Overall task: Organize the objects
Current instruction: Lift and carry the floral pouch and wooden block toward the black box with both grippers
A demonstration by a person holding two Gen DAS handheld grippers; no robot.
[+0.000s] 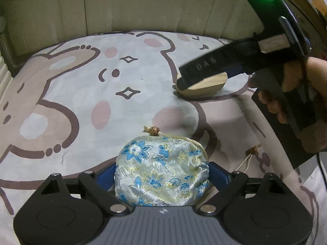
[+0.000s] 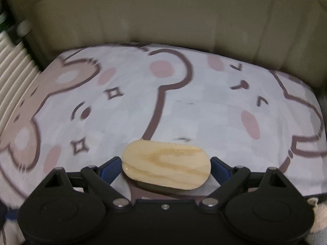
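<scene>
Two grippers work over a bed sheet [image 1: 143, 65] printed with cartoon bears, each bracketing its own thing. The left gripper [image 1: 162, 172] has a brocade pouch [image 1: 161, 169] between its blue fingers, which sit at the pouch's two sides; the fabric bulges between them, so I judge it pinched, though how firmly I cannot tell. The pouch lies toward the near edge of the sheet, its rounded top pointing away, which puts the widest part across the jaws. It is silvery satin with blue flowers and pale yellow threadwork, a cream cord along the rim ending in a small brown bead [image 1: 153, 131].

The right gripper [image 2: 165, 168] is angled down at an oval wooden block [image 2: 166, 166], farther in toward the middle of the sheet. Its fingers stand at the block's two rounded ends, apparently touching or just about to; contact is not clear. The block is pale pine with amber grain, flat-topped, lying lengthwise across the jaws, seemingly to give them a long axis to close on.
</scene>
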